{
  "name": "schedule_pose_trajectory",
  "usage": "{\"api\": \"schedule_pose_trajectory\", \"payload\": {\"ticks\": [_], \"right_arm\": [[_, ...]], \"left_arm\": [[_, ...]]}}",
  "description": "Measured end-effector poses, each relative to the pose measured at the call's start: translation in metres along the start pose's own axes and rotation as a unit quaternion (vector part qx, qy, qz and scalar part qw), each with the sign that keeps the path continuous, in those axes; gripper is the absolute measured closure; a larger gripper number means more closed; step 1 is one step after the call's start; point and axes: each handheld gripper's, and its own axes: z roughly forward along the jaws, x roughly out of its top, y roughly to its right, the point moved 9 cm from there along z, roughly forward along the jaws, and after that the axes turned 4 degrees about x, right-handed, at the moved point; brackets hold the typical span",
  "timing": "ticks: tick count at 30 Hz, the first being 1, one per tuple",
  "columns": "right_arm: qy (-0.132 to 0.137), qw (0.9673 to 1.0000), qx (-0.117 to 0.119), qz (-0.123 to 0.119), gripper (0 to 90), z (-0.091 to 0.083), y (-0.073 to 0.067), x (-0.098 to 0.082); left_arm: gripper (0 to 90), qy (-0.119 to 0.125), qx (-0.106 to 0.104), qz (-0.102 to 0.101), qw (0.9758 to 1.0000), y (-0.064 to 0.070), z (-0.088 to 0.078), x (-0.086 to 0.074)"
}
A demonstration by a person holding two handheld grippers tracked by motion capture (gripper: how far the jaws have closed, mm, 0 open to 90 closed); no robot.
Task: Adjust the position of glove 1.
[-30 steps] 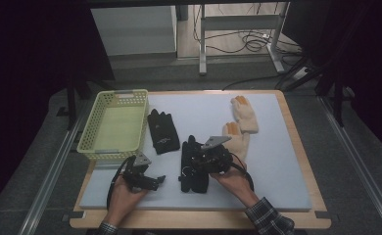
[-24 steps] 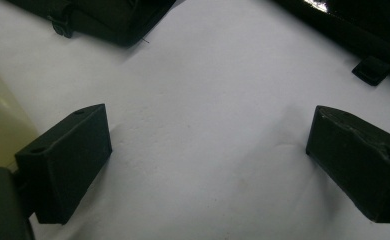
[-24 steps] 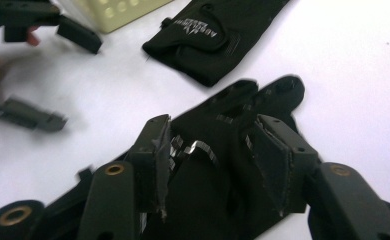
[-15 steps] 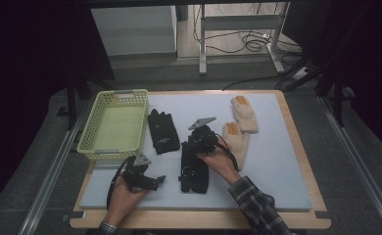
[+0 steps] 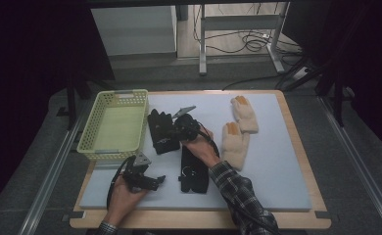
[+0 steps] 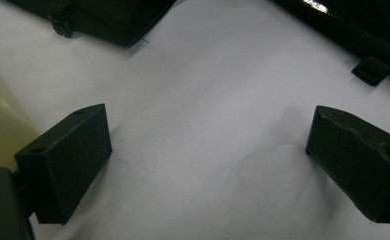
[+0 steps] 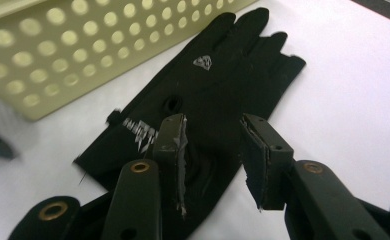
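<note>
Now, by the basket:
Basket (image 5: 113, 128): pale yellow, perforated, at the table's (image 5: 287, 161) left rear; it serves as the landmark.
Far glove (image 5: 160, 132): black, flat on the white mat just right of the basket; in the right gripper view (image 7: 218, 95) its fingertips point away, with a small white logo and lettering showing.
Near glove (image 5: 194, 169): black, right of the basket and nearer the person, partly under the right forearm.
Right gripper (image 5: 185, 126): over the far glove, just right of the basket; its fingers (image 7: 170, 150) have just been closing to a narrow gap, hovering above the glove's cuff end, and I cannot tell whether they touch it.
Left gripper (image 5: 142, 178): in front of the basket's near corner, low over bare mat; fingers (image 6: 65, 160) spread wide, gripping nothing.
Tan gloves (image 5: 238, 129): two, well right of the basket.
</note>
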Motion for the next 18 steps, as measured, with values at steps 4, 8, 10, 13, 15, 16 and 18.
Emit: {"api": "schedule_pose_trajectory", "payload": {"ticks": [4,8,10,13,15,16,18], "right_arm": [[-0.005,1.0,0.002,0.002,56.4,0.018,0.0,0.006],[-0.005,0.9999,0.002,0.016,47.1,0.034,0.002,0.011],[-0.006,0.9998,0.004,0.019,44.3,0.041,0.003,0.012],[-0.035,0.9993,-0.012,0.006,44.4,0.053,0.004,0.006],[-0.038,0.9984,-0.033,-0.025,49.1,0.057,0.002,0.003],[-0.038,0.9984,-0.03,-0.028,53.5,0.057,0.001,0.003],[-0.04,0.9985,-0.026,-0.025,62.5,0.057,0.0,0.003]], "left_arm": [[4.3,0.001,-0.001,-0.001,1.0,0.0,0.0,0.0],[4.3,0.001,-0.001,-0.002,1.0,0.0,0.0,0.0],[4.3,0.001,-0.001,-0.002,1.0,0.0,0.0,0.0],[4.3,0.001,0.0,-0.001,1.0,0.0,0.0,0.0],[4.3,0.001,0.0,-0.001,1.0,0.0,0.0,0.0],[4.3,0.001,0.0,-0.001,1.0,0.0,0.0,0.0],[4.3,0.001,0.0,-0.001,1.0,0.0,0.0,0.0]]}}
